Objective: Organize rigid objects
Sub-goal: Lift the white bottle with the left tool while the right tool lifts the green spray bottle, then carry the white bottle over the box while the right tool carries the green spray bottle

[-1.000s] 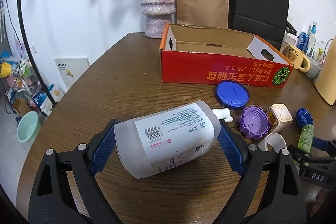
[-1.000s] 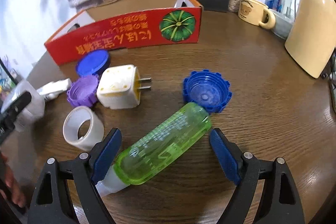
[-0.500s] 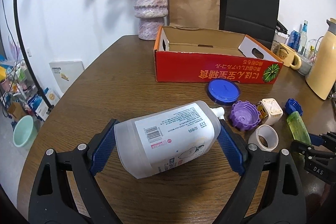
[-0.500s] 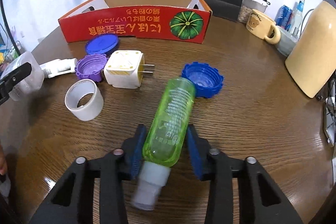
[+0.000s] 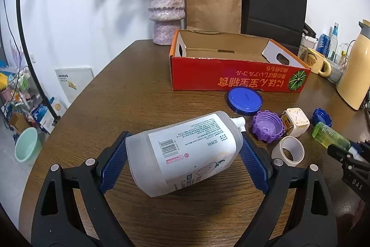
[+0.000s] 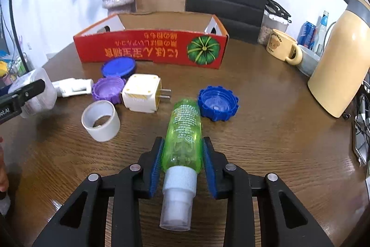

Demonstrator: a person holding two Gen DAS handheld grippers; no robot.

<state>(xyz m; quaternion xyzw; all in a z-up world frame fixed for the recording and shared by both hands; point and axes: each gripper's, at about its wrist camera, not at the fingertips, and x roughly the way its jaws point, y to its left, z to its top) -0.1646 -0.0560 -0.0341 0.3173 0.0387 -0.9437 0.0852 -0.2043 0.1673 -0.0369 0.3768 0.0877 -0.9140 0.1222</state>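
A white translucent bottle point(image 5: 185, 154) lies on its side between the blue pads of my left gripper point(image 5: 185, 145), which is shut on it. The jaws of my right gripper point(image 6: 182, 142) are closing tight on a green bottle point(image 6: 183, 122), pads pressed to both sides, its white cap toward the camera. Its far end reaches a blue toothed cap point(image 6: 218, 105). On the table between the grippers lie a white tape roll point(image 6: 101, 120), a white plug adapter point(image 6: 141, 96), a purple cap point(image 6: 107, 90) and a flat blue lid point(image 6: 118, 66). Behind them the red cardboard box point(image 6: 150, 50) stands open.
A yellow thermos point(image 6: 340, 68), a bear mug point(image 6: 281, 48) and small bottles stand at the right. A vase of dried flowers point(image 5: 166, 13) and two paper bags point(image 5: 212, 6) are behind the box. The round table's edge point(image 5: 76, 96) curves away at the left.
The right gripper went from wide open to shut on the green bottle, which swung from slanted to in line with the fingers. The left gripper kept the white bottle.
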